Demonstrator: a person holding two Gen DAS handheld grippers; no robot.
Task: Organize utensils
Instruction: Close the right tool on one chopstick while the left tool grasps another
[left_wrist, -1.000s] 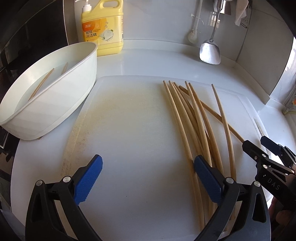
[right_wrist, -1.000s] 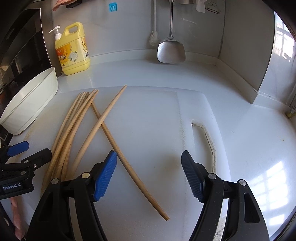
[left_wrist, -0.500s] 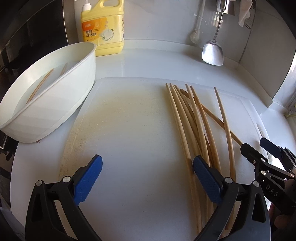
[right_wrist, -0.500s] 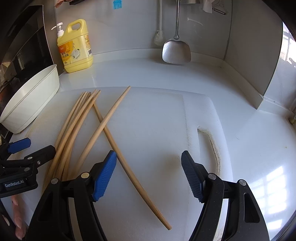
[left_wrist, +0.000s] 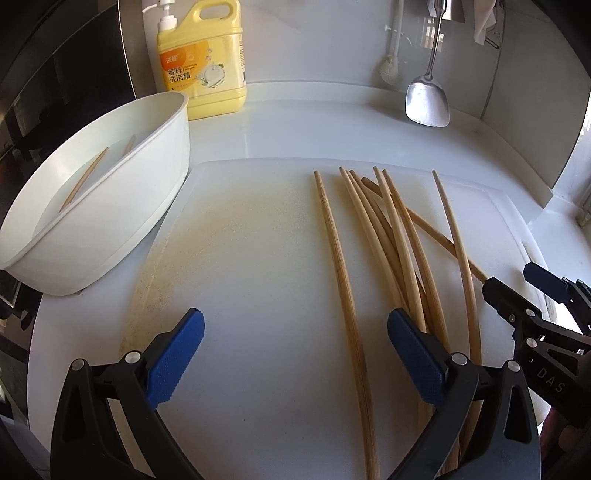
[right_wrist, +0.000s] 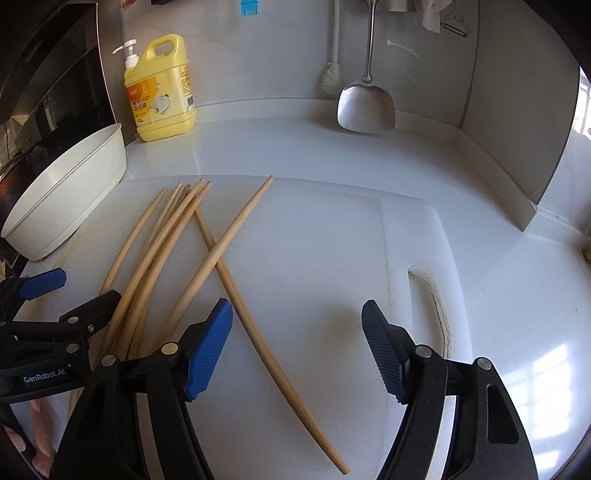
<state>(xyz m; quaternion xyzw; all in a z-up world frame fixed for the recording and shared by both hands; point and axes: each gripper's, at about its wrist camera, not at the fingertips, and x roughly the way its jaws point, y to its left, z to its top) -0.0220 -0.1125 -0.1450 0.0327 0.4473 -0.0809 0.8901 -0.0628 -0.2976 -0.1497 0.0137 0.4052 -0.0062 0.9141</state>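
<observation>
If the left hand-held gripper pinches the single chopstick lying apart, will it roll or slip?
The lone chopstick looks round and thin, so it probably rolls on the smooth cutting board. It seems stiff and light. The left hand-held gripper has ribbed pads, so slipping seems unlikely.

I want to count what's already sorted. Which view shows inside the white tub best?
The left wrist view: it looks into the tub, showing two chopsticks inside. The right wrist view shows only its outer wall and rim.
</observation>
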